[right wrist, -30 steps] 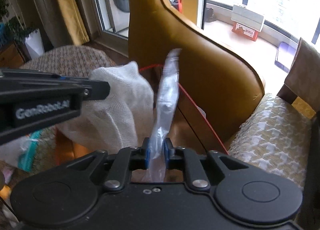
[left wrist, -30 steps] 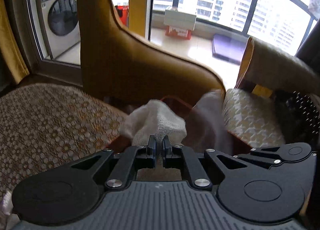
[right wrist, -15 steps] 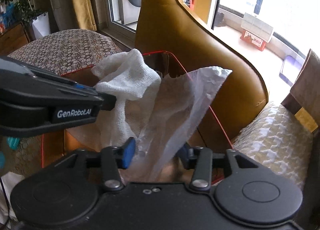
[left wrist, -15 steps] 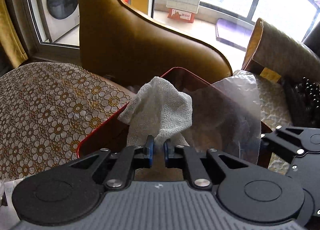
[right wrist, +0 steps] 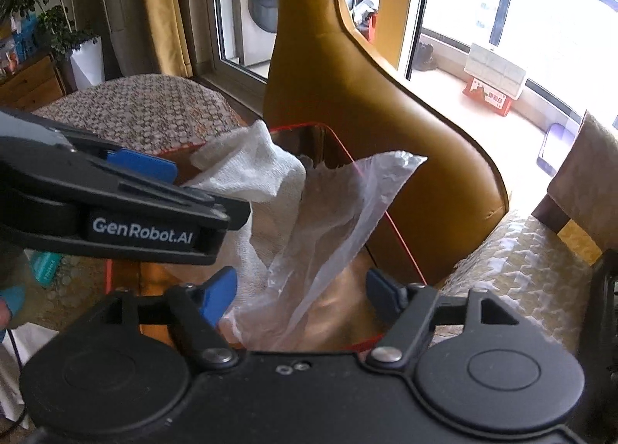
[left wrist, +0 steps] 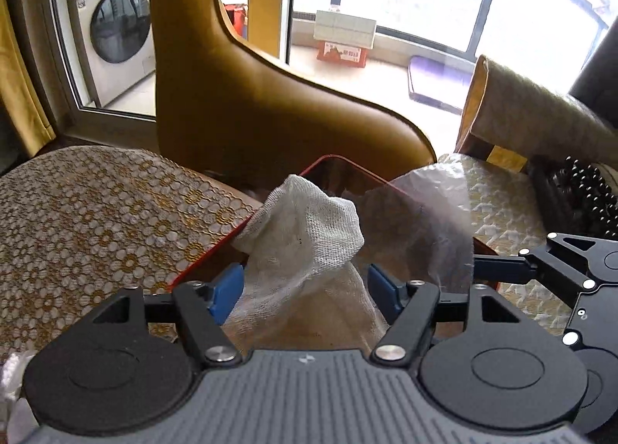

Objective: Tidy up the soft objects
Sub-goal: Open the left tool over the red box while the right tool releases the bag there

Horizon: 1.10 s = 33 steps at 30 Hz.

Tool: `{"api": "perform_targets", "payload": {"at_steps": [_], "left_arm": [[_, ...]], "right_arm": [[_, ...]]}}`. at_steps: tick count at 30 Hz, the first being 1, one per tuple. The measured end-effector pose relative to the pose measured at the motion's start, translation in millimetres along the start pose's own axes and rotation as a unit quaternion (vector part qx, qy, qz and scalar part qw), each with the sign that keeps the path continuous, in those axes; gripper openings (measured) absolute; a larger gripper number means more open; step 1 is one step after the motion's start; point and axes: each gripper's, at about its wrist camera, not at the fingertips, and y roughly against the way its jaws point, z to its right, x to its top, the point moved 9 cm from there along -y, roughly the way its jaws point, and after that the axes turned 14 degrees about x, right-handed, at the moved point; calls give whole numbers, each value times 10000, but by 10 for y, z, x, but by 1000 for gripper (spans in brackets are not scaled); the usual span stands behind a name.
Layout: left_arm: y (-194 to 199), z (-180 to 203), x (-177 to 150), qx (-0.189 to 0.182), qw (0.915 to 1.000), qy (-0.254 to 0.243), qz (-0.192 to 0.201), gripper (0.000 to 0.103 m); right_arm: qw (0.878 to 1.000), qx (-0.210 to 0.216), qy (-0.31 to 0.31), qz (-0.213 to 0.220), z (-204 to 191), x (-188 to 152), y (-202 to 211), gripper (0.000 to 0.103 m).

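Left gripper: jaws spread and just been opening; the cloth stands between the blue pads, which no longer press on it.
Right gripper: jaws spread, also just been opening; the bag rises between them, loose, not pinched.
Cloth: white gauze, bunched up, its lower part inside the box, its top poking above the red rim.
Bag: clear plastic, crumpled, beside the cloth in the same box, leaning toward the right-hand wall.
Box: clear, red-edged, set in front of the chair, between two patterned cushions.
Risk, snag: gauze is an open weave and may catch on a pad as the gripper backs out, dragging it over the rim.
Risk, spring-back: the bag looks stiff enough to unfold and slide out over the wall.
Risk, collision: the two grippers sit close together; pulling both away at once could knock them or tip the box.
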Motion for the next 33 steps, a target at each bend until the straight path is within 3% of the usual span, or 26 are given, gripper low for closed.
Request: {"api": "perform_targets", "payload": {"at_steps": [24,33], "left_arm": [[1557,-573,-217,101,9965,357,745,71],[2119,-930,-497,182,9934,450,1038,71]], "right_arm": [[9961,247,-123,838,-828,8,1059,88],[9907,495,-65,1267,-1303,-37,1444,93]]}}
